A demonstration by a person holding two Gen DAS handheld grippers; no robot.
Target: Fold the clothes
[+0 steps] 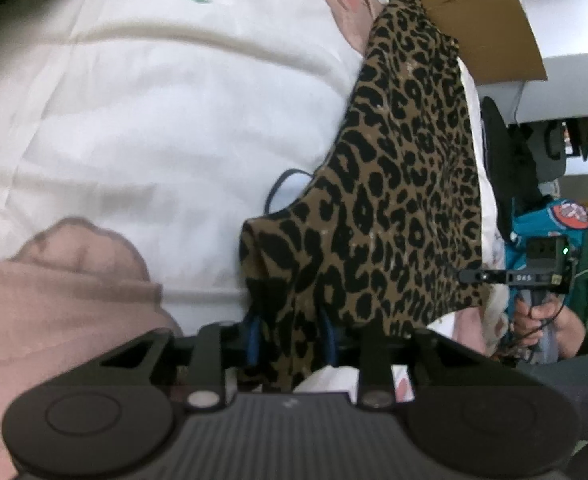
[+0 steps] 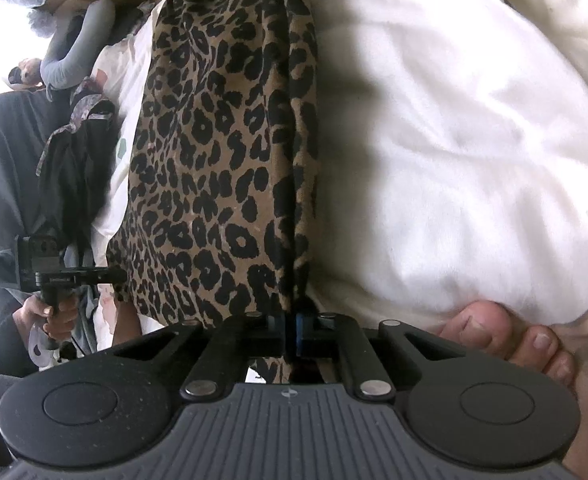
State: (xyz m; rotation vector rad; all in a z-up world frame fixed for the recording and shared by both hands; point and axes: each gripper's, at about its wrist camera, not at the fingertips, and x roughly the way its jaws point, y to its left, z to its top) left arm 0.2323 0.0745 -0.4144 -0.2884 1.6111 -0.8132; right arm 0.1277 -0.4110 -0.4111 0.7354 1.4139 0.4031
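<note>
the leopard-print garment (image 1: 393,200) hangs stretched over the white bed quilt (image 1: 154,120), thin, limp and light. the left gripper (image 1: 292,344) pinches one bunched corner; the right gripper (image 2: 290,330) has its jaws pressed tight on an edge. corners and hems look the best holds.

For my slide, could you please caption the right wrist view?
Right gripper shut on leopard-print garment over white bedding.

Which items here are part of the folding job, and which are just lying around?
Job: leopard-print garment; left tool and right tool, both gripping it.

Lying about: white duvet; pink cloth; cardboard box; teal bag; bare toes.
</note>
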